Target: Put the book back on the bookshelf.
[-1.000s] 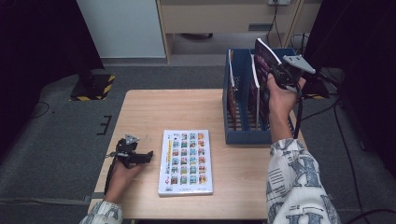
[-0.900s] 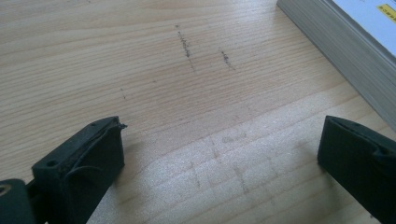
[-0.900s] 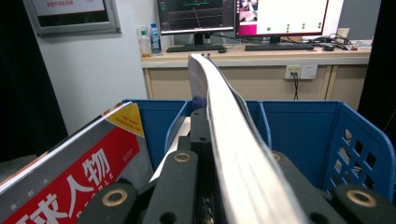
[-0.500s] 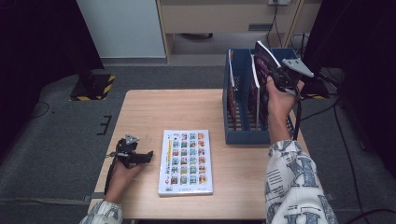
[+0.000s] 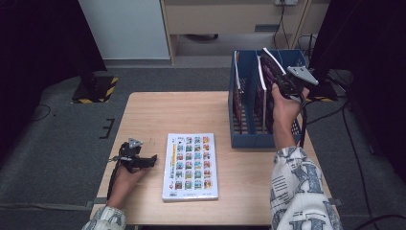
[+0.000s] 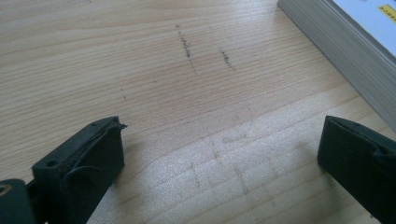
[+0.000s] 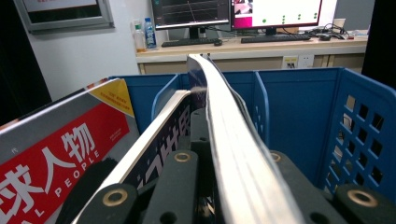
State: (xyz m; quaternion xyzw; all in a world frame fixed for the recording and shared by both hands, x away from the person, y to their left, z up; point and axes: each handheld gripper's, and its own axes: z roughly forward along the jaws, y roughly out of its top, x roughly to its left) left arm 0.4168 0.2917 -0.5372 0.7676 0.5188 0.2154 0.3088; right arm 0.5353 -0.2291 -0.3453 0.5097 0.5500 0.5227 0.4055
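Pale wooden tabletop (image 5: 191,115) on grey carpet, monitors on a desk beyond. Right hand-held gripper (image 5: 282,86), jaws clamped on a dark-covered magazine (image 7: 219,116), holds it tilted above the blue file rack (image 5: 239,129) at the far right corner. Good practice: align the spine with an empty slot, lower it straight, release only once seated. Left hand-held gripper (image 5: 143,162) rests with jaws apart beside a picture-grid book (image 5: 190,165).

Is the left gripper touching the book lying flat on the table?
Apart. The left gripper view shows the open left gripper with bare table between it and the book.
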